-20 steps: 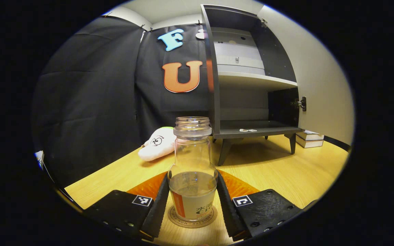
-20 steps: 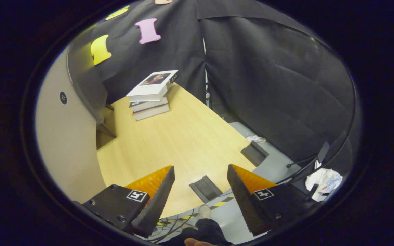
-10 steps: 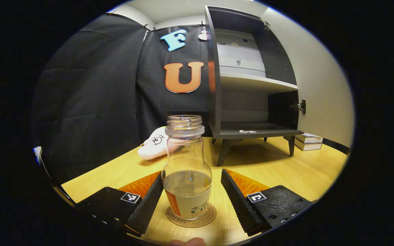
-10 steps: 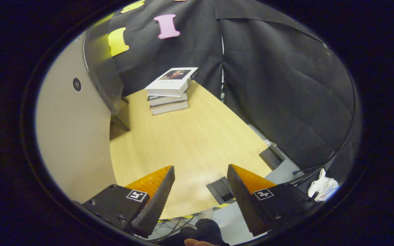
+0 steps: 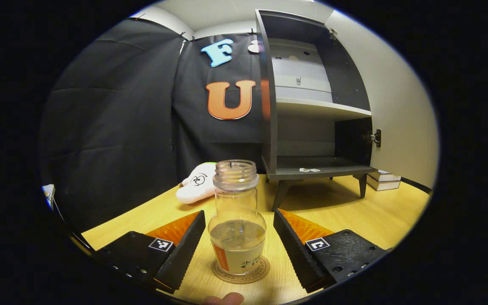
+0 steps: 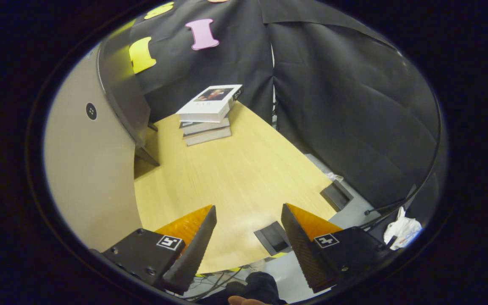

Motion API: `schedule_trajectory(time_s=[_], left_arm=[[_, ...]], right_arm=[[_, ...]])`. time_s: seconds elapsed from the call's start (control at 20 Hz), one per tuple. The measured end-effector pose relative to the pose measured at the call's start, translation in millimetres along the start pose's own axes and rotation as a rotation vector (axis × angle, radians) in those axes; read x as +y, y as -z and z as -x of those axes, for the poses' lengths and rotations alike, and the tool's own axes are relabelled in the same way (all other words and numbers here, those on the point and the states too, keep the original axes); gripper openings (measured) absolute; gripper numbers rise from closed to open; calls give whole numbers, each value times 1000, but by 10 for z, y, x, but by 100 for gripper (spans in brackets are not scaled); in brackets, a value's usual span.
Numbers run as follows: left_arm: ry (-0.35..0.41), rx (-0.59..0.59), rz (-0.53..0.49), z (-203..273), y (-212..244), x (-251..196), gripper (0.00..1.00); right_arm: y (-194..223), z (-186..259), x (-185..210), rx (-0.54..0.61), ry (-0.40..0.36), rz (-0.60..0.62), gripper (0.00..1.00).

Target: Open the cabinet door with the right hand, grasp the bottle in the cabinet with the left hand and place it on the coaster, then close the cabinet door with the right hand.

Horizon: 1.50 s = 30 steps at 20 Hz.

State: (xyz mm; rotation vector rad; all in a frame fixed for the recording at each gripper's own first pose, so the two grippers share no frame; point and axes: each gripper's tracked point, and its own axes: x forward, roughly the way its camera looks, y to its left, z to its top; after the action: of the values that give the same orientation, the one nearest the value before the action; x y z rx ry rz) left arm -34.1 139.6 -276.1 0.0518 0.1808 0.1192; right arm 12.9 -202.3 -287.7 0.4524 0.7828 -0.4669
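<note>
In the left gripper view, the bottle (image 5: 237, 220) is seen standing upright on the round coaster (image 5: 240, 271), which lies on the wooden table (image 5: 354, 216). The bottle is clear glass, uncapped, and partly filled with liquid (a label wraps its lower part). It is placed between the two fingers of the left gripper (image 5: 239, 245), and a gap is visible on each side of it: the left gripper is released, its fingers spread wide and pressing on nothing. The bottle's base sits just ahead of the fingertips' line, roughly centred between them.

Behind the bottle, the cabinet (image 5: 311, 106) is seen on its short legs with its door (image 5: 400, 110) swung wide to the right. One shelf divides the interior, and a few small pale scraps lie on its floor. A white plush toy (image 5: 195, 184) rests on the table to the left of the cabinet, near the wall cloth. A stack of books (image 5: 381, 180) is glimpsed past the cabinet's right leg.

In the right gripper view, the right gripper (image 6: 248, 241) is held over the table edge with its fingers apart and nothing between them (also released). The pale outer face of the cabinet door (image 6: 87, 169) is seen at the left, and the stack of books (image 6: 208, 114) lies farther back on the table (image 6: 227, 169). Below the table edge, grey floor and cables can be made out.
</note>
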Motion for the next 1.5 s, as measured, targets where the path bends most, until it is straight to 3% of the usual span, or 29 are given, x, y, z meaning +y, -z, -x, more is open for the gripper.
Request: schedule_trajectory(time_s=[0.3, 0.45, 0.65, 0.8, 1.0, 1.1, 1.15, 1.2, 1.25, 1.35, 1.4, 1.5], left_arm=[[-18, -42, -53, 414, -1013, 28, 97], [-44, -104, -78, 428, -1836, -25, 97], [82, -166, -89, 430, -3014, -629, 97], [143, -187, -28, 577, -3566, -1010, 96], [218, -177, -41, 796, -3588, -1505, 96], [245, -171, -103, 894, -3448, -1684, 96], [267, -155, -120, 934, -3345, -1758, 96], [292, -140, -122, 956, -3265, -1827, 96], [315, -132, -109, 966, -3199, -1883, 96], [364, -103, -70, 996, -3068, -1925, 96], [355, -105, -62, 995, -3076, -1863, 96], [320, -120, -52, 955, -3168, -1693, 96]], right_arm=[[-152, 58, 19, -21, -53, -49, 98], [-418, 264, 224, -59, -161, -180, 98], [-1071, 765, 366, -208, -277, -173, 98], [-1581, 1314, 644, -335, -403, -63, 97], [-1685, 2098, 1068, -478, -567, 208, 98], [-1615, 2206, 1065, -525, -508, 307, 97], [-1615, 2251, 1055, -547, -478, 312, 96], [-1632, 2291, 1090, -568, -474, 310, 89], [-1620, 2306, 1116, -578, -483, 310, 94], [-1551, 2296, 1238, -543, -531, 310, 87], [-1509, 2298, 1324, -518, -559, 299, 93], [-1463, 2394, 1537, -493, -632, 243, 93]])
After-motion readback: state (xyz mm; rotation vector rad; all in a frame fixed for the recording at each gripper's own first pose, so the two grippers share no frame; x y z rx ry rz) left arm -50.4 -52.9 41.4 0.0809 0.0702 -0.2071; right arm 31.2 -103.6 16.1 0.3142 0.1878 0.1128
